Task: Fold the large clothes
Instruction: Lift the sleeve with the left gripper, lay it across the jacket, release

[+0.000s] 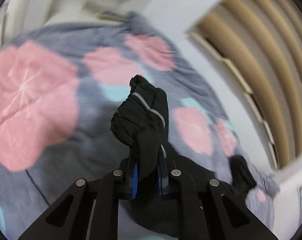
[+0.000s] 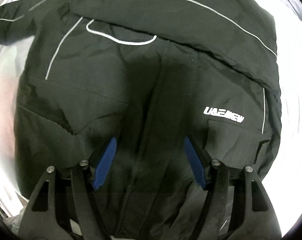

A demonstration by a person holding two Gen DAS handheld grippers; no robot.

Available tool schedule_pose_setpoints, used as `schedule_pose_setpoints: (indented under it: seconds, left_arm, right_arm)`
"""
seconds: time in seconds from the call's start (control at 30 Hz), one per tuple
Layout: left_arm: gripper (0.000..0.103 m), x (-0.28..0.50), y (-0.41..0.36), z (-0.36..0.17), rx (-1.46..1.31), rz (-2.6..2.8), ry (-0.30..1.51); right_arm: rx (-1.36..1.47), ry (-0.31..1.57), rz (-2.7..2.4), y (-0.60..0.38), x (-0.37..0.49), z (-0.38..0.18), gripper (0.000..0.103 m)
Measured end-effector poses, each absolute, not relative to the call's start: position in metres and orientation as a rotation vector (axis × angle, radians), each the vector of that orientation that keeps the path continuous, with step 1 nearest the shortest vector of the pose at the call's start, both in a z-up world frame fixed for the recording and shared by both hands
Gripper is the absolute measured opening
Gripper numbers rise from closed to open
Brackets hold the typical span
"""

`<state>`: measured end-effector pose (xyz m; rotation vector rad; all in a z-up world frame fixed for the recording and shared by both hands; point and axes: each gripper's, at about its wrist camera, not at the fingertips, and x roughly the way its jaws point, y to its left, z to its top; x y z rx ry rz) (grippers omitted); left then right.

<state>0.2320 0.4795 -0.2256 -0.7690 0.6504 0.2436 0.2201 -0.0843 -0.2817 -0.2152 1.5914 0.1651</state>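
While the left hand-held gripper point(image 1: 148, 175) is clamped on a bunched fold of the black jacket point(image 1: 140, 116), that fabric stands up between its blue pads point(image 1: 135, 177), in front of a blurred grey bedspread point(image 1: 57, 136) with pink flowers. Beige curtains point(image 1: 257, 64) hang at the right. Under the right hand-held gripper point(image 2: 150, 146), whose jaws stand apart and hold nothing, the jacket point(image 2: 103, 104) lies spread, its white logo point(image 2: 223, 115) beside the right pad.

Black jacket point(image 2: 151, 70) filling space below gripper point(image 2: 150, 164)
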Motion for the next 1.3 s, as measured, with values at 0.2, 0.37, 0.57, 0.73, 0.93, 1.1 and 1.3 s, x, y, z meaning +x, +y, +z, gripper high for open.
schedule_pose_setpoints:
  seconds: [0.2,0.37,0.57,0.73,0.93,1.1,1.3]
  left_arm:
    - [0.014,0.241,0.365,-0.165,-0.598,0.064,0.651]
    - [0.014,0.260,0.238,-0.142,-0.495,-0.119,0.708]
    - [0.014,0.295,0.088,-0.147,-0.391,-0.331,0.826]
    - [0.014,0.319,-0.005,-0.182,-0.299,-0.382,0.944]
    - [0.044,0.334,-0.054,-0.258,-0.336,-0.418,1.157]
    - [0.053,0.323,-0.055,-0.305,-0.617,-0.603,1.337]
    - [0.053,0.293,-0.019,-0.278,-0.639,-0.572,1.279]
  right_arm:
    - [-0.124,1.518,0.179,-0.115,0.211,-0.259,0.068]
    - [-0.080,1.464,0.168,-0.157,0.194,-0.247,0.068]
    - [0.053,1.425,0.123,-0.217,0.194,-0.238,0.068]
    - [0.060,1.375,0.096,-0.254,0.213,-0.231,0.068]
    - [0.056,1.391,0.096,-0.264,0.230,-0.242,0.068]
    - [0.052,1.397,0.120,-0.263,0.252,-0.248,0.068]
    - [0.073,1.349,0.177,-0.244,0.289,-0.242,0.068]
